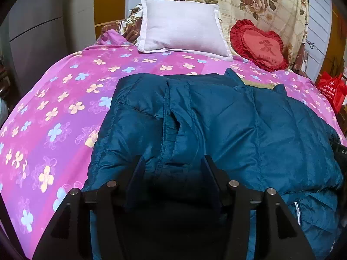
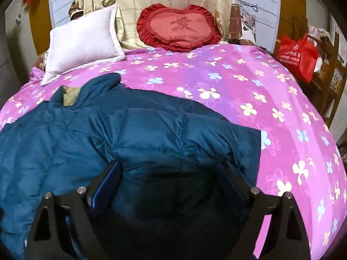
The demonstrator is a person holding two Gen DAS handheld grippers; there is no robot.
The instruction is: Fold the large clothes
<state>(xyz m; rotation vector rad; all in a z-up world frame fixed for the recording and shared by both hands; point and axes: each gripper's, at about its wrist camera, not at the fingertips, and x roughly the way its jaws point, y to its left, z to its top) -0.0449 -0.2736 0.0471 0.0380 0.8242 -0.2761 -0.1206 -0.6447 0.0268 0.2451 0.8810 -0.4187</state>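
From my left wrist camera I see the teal puffer jacket (image 1: 216, 119) spread across the pink flowered bedspread (image 1: 54, 108), its near hem bunched right under my left gripper (image 1: 172, 162); the fingers (image 1: 138, 169) stand apart with a puffed fold of the jacket rising between them, though I cannot tell whether they press it; a zipper strip (image 1: 297, 212) shows at the lower right edge of the fabric. On my right wrist camera the right gripper (image 2: 169, 169) is likewise spread wide over the jacket (image 2: 151, 134), one blue-padded finger (image 2: 106, 186) lying against the quilted cloth; the jacket's right edge ends just beside that gripper, with bedspread (image 2: 271, 108) beyond it. At the head of the bed a white pillow (image 1: 182, 26) leans beside a red heart-shaped cushion (image 1: 259, 45); a rose-patterned quilt (image 1: 249, 0) hangs behind them; a red bag (image 2: 298, 56) sits off the bed's right side.
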